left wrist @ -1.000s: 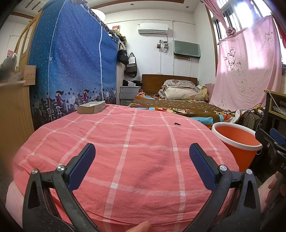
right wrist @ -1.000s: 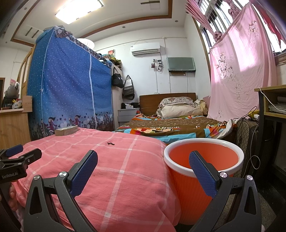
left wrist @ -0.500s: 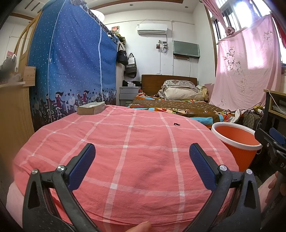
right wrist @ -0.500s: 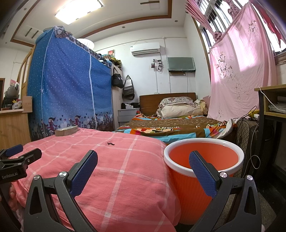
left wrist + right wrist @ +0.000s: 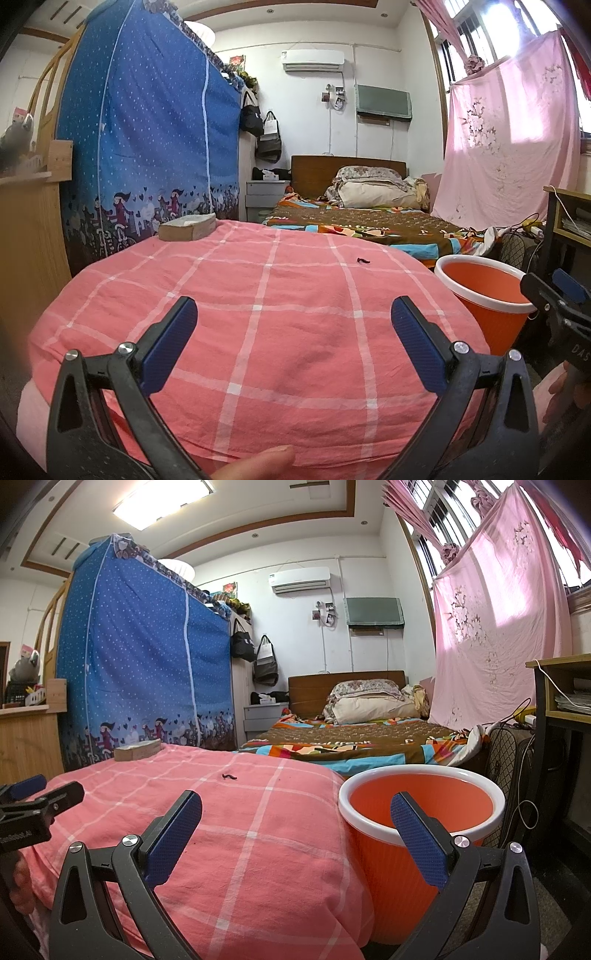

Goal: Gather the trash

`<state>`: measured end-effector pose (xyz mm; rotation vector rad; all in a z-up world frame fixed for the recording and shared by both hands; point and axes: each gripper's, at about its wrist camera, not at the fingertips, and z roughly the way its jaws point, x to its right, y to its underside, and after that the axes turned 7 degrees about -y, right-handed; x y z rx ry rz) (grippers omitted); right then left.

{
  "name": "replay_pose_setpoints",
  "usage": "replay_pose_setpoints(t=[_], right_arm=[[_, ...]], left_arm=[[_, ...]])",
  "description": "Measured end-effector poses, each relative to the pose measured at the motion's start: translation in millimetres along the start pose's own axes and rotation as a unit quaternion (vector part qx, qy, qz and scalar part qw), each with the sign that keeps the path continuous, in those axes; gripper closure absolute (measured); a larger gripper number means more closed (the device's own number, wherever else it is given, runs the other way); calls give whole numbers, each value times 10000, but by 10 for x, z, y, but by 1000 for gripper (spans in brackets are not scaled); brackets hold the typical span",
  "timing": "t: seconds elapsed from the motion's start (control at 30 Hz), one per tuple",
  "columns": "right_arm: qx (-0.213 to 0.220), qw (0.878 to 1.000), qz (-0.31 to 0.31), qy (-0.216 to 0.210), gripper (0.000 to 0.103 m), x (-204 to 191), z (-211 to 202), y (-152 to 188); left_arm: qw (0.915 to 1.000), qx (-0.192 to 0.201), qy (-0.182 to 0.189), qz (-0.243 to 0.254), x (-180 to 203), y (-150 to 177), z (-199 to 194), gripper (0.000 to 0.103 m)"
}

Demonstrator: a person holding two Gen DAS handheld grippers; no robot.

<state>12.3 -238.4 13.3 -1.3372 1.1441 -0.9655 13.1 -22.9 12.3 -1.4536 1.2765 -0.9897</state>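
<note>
Left gripper (image 5: 295,347) jaws spread wide, holding nothing, low over the near edge of the pink checked bedspread (image 5: 258,314); right gripper (image 5: 295,834) likewise spread wide and empty, straddling the bedspread's right edge and the orange bin (image 5: 421,812). Trash: one small dark scrap (image 5: 364,260) lying on the bedspread, far and right of centre, well apart from both grippers. Bin sits on the floor just beside the bedspread's right side; a tan box (image 5: 187,226) rests at its far left.
</note>
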Motion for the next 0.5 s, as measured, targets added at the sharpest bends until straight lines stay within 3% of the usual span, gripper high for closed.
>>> replay_pose_setpoints(t=[0.5], right_arm=[[-28, 10000, -15, -18, 0, -34, -7, 65]], left_arm=[[9999, -66, 5, 126, 38, 15, 21, 0]])
